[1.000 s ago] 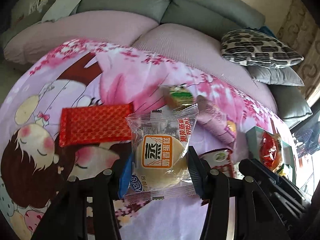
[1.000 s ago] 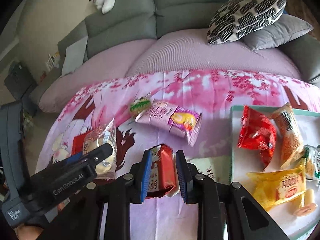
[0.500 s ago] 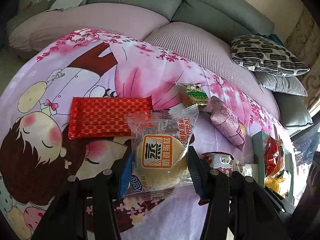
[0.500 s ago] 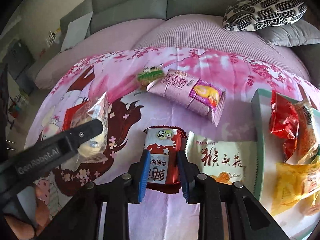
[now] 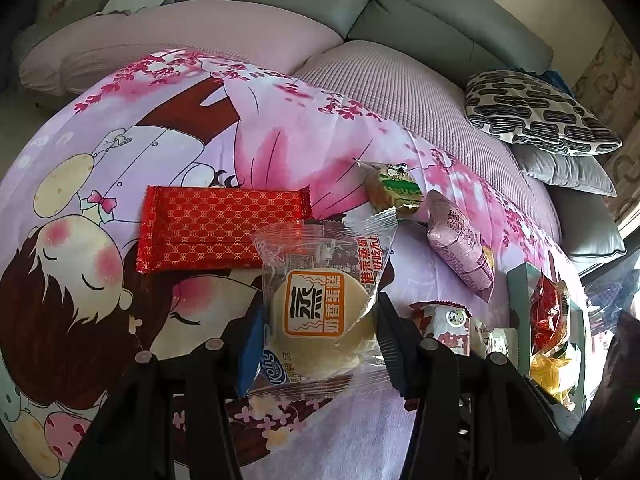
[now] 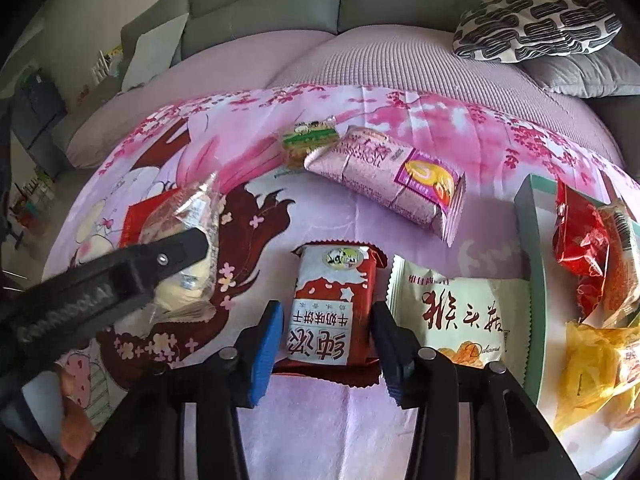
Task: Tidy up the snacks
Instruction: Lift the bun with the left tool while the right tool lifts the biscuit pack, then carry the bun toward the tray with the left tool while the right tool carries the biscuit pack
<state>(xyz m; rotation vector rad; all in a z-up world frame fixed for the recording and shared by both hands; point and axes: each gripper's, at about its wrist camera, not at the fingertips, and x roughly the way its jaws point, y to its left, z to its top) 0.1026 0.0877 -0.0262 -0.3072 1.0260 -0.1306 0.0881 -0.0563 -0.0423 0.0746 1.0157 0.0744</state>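
Note:
My left gripper is shut on a clear-wrapped round steamed cake, held above the pink cartoon cloth. From the right wrist view that cake shows at the left in the left gripper's finger. My right gripper points down at a red-and-white biscuit packet lying flat on the cloth. Its jaws are opening, with the packet between the blue pads, which stand slightly apart from it. A green-rimmed tray at the right holds a red packet and a yellow packet.
On the cloth lie a red patterned packet, a small green packet, a pink-purple packet and a white packet beside the tray. Behind is a grey sofa with a patterned cushion.
The right gripper came down with the red-and-white packet onto the cloth and its jaws have parted from it. The left gripper still holds the cake and has barely moved.

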